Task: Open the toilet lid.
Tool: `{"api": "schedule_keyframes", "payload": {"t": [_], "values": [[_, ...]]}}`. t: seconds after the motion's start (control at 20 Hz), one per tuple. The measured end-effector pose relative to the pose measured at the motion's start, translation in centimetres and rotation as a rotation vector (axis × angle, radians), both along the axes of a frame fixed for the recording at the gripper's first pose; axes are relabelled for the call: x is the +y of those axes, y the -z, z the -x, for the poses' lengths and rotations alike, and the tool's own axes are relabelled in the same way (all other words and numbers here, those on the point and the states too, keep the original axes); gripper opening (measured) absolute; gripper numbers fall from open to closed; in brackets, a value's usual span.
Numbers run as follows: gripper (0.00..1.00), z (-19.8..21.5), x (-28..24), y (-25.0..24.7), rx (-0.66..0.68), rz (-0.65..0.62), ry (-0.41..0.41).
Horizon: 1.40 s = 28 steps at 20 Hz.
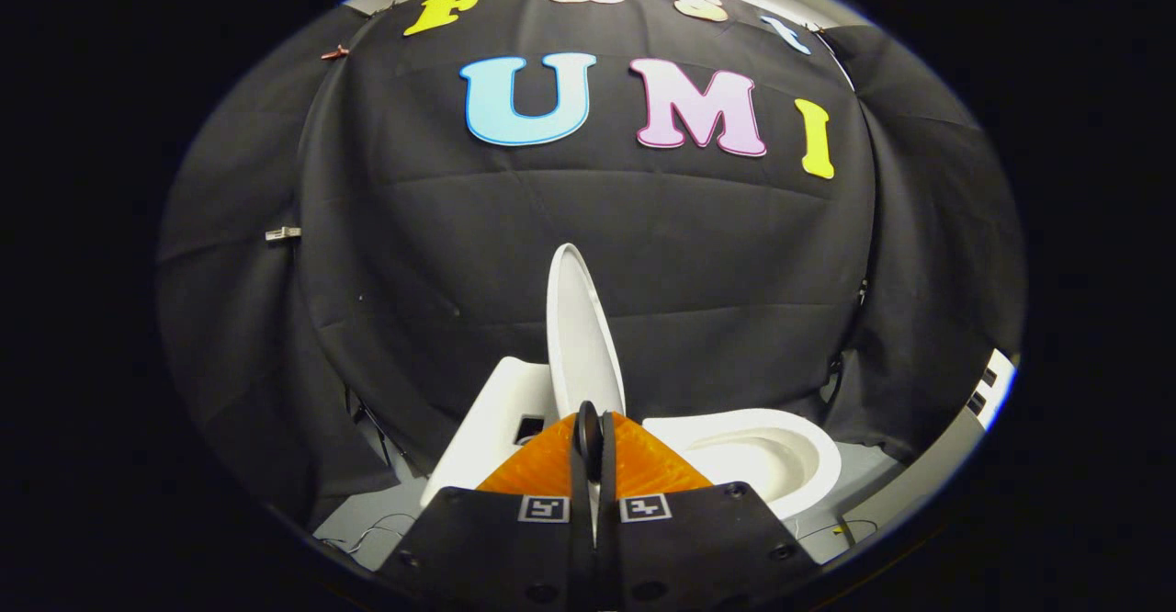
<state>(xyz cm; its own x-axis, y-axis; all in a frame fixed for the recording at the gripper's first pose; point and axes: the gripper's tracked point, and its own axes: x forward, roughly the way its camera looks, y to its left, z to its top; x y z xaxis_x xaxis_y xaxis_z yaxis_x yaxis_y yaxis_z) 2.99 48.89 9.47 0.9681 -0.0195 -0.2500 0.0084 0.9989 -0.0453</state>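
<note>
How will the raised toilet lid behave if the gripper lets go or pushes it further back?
The toilet lid looks like stiff, glossy plastic, so it probably won't bend but may slip. It stands almost upright above the bowl, so it could fall either way. The gripper fingers are nearly closed around its edge.

No legible text, labels, or numbers anywhere.

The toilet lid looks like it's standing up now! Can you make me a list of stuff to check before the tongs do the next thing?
1. Toilet lid raised: ok, it stands near upright, seen edge-on.
2. Bowl uncovered: ok, its opening shows beside the lid.
3. Tongs holding the lid: ok, the fingers look closed on its lower edge.
4. Lid resting against the tank: cannot tell.
5. Lid will stay up once released: cannot tell.
</note>
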Motion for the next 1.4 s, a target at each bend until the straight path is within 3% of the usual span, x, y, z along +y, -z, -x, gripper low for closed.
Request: {"api": "schedule_keyframes", "payload": {"t": [0.45, 0.95, 1.15, 1.3, 1.4], "values": [[0.13, 0.0, 0.9, 0.2, 0.007, -0.029, -0.018], [0.41, 0.7, 2.3, 1.3, 0.039, -0.01, -0.081], [0.91, 0.8, 2.3, 1.1, 0.026, 0.004, -0.102], [0.99, 0.8, 2.1, 0.8, 0.023, 0.004, -0.11], [0.99, 0.9, 2.0, 0.7, 0.016, 0.004, -0.117]]}}
